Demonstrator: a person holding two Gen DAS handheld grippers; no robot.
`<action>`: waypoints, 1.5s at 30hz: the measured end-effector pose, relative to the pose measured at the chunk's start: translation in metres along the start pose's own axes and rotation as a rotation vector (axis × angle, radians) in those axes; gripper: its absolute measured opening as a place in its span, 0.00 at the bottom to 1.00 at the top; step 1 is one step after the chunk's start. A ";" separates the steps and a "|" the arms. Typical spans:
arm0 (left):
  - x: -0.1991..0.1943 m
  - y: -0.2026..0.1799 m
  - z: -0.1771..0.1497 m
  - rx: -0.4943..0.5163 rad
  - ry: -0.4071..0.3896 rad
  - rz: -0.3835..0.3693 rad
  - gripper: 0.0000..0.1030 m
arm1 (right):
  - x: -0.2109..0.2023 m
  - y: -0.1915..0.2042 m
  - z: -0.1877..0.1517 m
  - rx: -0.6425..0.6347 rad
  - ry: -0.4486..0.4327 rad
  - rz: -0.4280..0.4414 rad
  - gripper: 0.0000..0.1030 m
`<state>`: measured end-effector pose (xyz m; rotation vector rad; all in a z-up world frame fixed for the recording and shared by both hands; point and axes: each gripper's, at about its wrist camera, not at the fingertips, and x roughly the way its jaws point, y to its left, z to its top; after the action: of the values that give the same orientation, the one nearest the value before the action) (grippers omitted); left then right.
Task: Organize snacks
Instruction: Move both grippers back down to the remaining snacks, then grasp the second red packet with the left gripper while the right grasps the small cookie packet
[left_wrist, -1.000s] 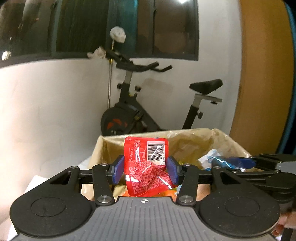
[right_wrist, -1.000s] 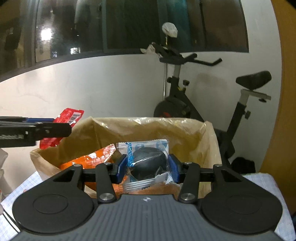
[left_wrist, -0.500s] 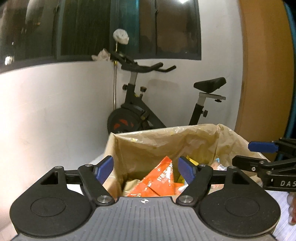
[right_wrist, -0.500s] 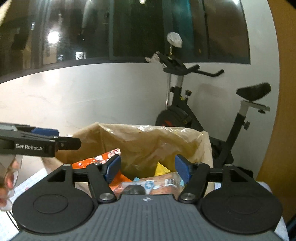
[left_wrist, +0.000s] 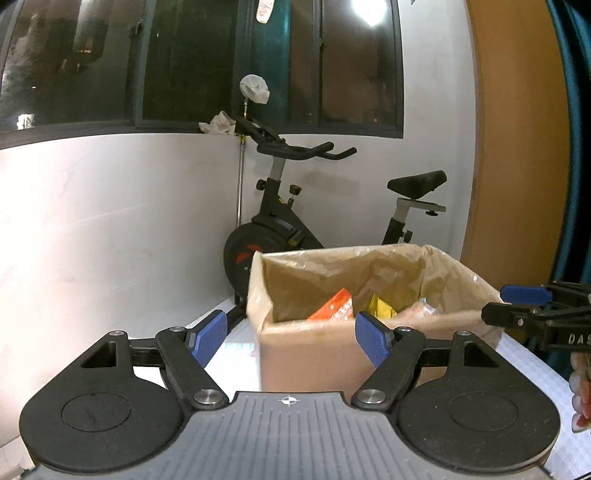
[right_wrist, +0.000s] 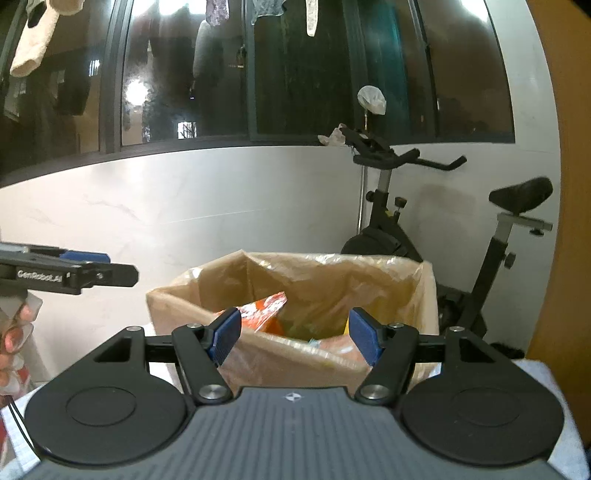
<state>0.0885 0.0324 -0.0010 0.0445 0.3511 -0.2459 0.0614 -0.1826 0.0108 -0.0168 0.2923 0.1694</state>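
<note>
Left tongs (left_wrist: 291, 334): blue pads spread wide, nothing between them, touching nothing. Right tongs (right_wrist: 295, 334): pads also well apart, empty, clear of the box ahead.

Each pair shows in the other's view: right tongs at the right edge of the left wrist view, left tongs at the left edge of the right wrist view, with the person's fingers (right_wrist: 14, 332) under them. Two pairs of tongs in all.

One cardboard box (left_wrist: 314, 354), lined with a clear plastic bag (left_wrist: 458, 280), stands on the white table (left_wrist: 236, 350) just ahead of both tongs and slightly below their line. From the left tongs it sits ahead and to the right; from the right tongs, straight ahead.

Snacks lie inside the box. Countable from the left wrist view: one orange packet (left_wrist: 332, 304) leaning against the far-left inner side, one yellow packet (left_wrist: 382, 308) beside it, one pale wrapped piece (left_wrist: 421, 306) to the right. More lies under these; count uncertain.

Beyond the box: one black exercise bike (left_wrist: 280, 229) against a white wall, dark window above.
</note>
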 end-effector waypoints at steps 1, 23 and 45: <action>-0.005 0.002 -0.004 0.002 -0.004 -0.003 0.76 | -0.003 0.000 -0.003 0.008 0.000 0.001 0.66; -0.026 0.002 -0.098 -0.036 0.148 0.043 0.76 | -0.031 0.010 -0.087 0.018 0.104 -0.025 0.73; -0.001 -0.009 -0.167 -0.119 0.342 0.025 0.71 | -0.005 -0.024 -0.190 0.004 0.384 -0.095 0.66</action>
<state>0.0294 0.0377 -0.1572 -0.0274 0.7043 -0.1923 0.0064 -0.2147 -0.1702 -0.0596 0.6735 0.0703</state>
